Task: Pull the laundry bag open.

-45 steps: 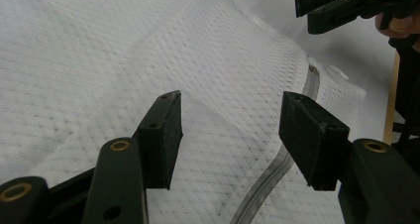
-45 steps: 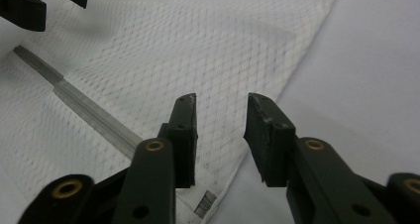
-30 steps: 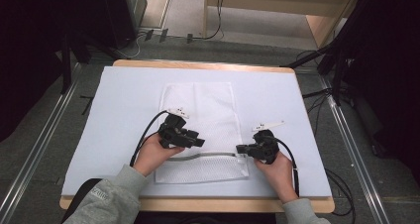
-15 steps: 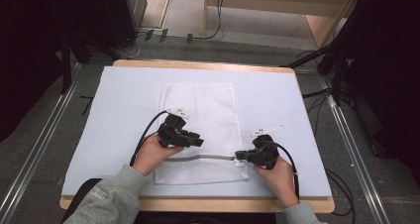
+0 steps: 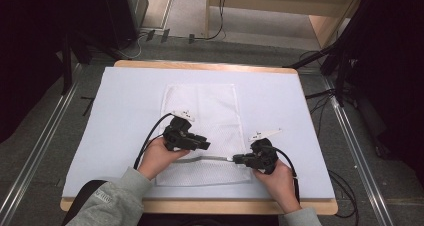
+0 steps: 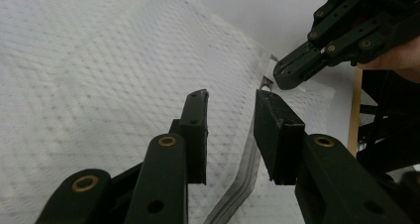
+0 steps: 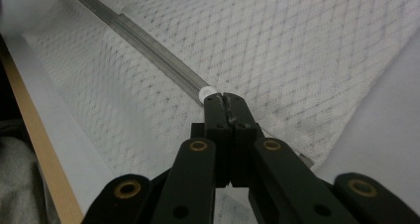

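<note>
Your right gripper (image 5: pixel 234 159) has slid right along the zipper (image 5: pixel 212 157) over the last second, dragging the pull with it, so the zip has travelled most of the way to the right end of the mesh laundry bag (image 5: pixel 200 106). Its jaws are pressed together on the white zipper pull (image 7: pixel 207 91). Your left gripper (image 5: pixel 204 145) has just been closing; its jaws stand part-spread astride the zipper tape (image 6: pixel 242 174), not pinching it yet, so expect less hold-down until they bite. The bag lies flat on the white mat (image 5: pixel 125 96), mid-table, zipper edge nearest you. It looks flat and empty; I can't tell if anything thin is inside.
</note>
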`<state>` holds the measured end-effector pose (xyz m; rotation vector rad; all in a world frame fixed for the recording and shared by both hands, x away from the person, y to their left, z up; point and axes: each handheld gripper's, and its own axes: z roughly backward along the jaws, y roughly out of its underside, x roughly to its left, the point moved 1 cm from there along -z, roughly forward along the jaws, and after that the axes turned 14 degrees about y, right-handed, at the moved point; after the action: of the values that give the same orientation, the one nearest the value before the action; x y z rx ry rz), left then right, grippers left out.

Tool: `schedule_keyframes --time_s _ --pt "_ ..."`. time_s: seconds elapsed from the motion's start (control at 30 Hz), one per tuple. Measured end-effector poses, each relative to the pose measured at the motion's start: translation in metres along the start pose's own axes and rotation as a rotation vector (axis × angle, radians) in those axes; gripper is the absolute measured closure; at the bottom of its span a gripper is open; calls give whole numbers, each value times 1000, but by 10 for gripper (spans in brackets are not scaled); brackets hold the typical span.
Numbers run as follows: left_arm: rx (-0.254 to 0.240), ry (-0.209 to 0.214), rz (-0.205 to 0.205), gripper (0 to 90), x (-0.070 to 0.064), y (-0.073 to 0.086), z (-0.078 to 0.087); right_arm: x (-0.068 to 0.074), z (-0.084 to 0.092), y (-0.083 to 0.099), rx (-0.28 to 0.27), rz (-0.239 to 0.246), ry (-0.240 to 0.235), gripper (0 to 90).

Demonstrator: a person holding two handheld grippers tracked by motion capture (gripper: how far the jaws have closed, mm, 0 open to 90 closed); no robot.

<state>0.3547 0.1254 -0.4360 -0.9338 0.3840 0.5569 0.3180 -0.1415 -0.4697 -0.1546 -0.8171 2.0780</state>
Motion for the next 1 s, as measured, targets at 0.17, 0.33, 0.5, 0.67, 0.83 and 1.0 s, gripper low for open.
schedule_keyframes --time_s 0.17,0.33,0.5,0.67,0.83,1.0 --pt "13 11 -13 678 -5 -1 -12 -8 5 1 -9 -5 32 900" --pt "15 22 -13 684 -8 -4 -25 -15 4 2 -4 -13 53 900" --pt "37 31 -34 725 -12 -4 -37 -15 -1 4 21 20 74 900" --pt "50 39 -23 723 -14 -4 -49 -8 -1 3 11 72 129 900" --pt "74 28 -17 718 -10 -3 -59 -10 -2 4 6 57 107 900" --pt "86 23 1 732 -4 -2 -67 -10 -2 5 4 63 104 900"
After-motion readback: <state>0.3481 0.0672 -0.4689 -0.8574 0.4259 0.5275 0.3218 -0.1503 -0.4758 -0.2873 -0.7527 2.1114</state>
